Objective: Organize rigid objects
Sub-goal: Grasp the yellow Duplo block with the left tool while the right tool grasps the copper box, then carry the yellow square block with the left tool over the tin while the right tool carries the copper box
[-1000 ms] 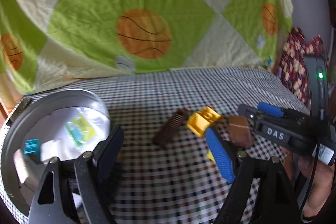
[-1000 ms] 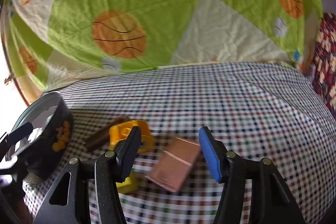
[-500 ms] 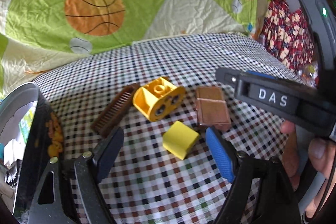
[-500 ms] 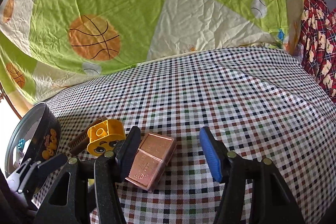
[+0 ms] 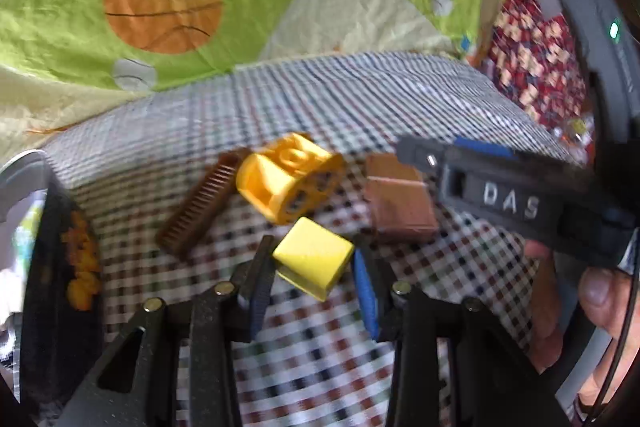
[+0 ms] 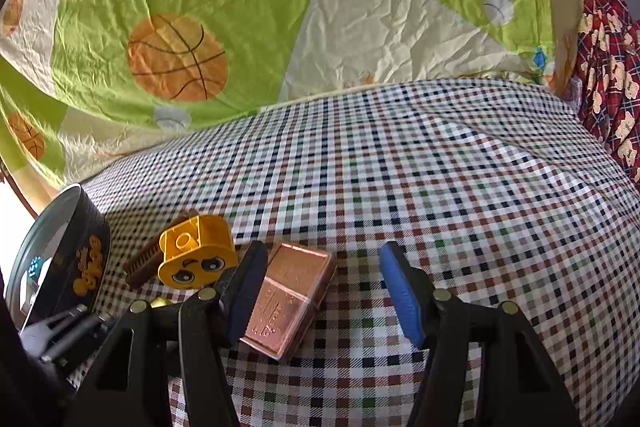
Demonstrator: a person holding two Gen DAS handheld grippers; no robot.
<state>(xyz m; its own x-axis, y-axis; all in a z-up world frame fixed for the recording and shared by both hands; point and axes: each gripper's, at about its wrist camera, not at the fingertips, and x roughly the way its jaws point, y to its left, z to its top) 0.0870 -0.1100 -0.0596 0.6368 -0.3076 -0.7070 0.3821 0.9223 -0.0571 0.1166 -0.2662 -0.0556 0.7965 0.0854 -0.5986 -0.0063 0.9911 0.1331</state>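
**Operator:** Status of left gripper [image 5: 314, 279]?

**Technician:** Jaws are narrowed around the small yellow block [image 5: 313, 255], one pad on each side. Firm contact cannot be confirmed; the frame is blurred. The block sits on the checked cloth [image 6: 440, 167], just in front of the yellow face block [image 5: 290, 183] and the brown comb [image 5: 200, 205].

**Operator:** And the right gripper [image 6: 322, 287]?

**Technician:** Jaws are spread wide, gripping nothing. The copper case [image 6: 290, 301] lies flat between them, close against the left pad (probably aligned for a grasp across its narrow sides).

**Operator:** Destination?

**Technician:** Likely the round black tin [image 6: 76, 259] at the cloth's left edge. It stands open, near the left gripper, which explains that gripper taking the nearer block.
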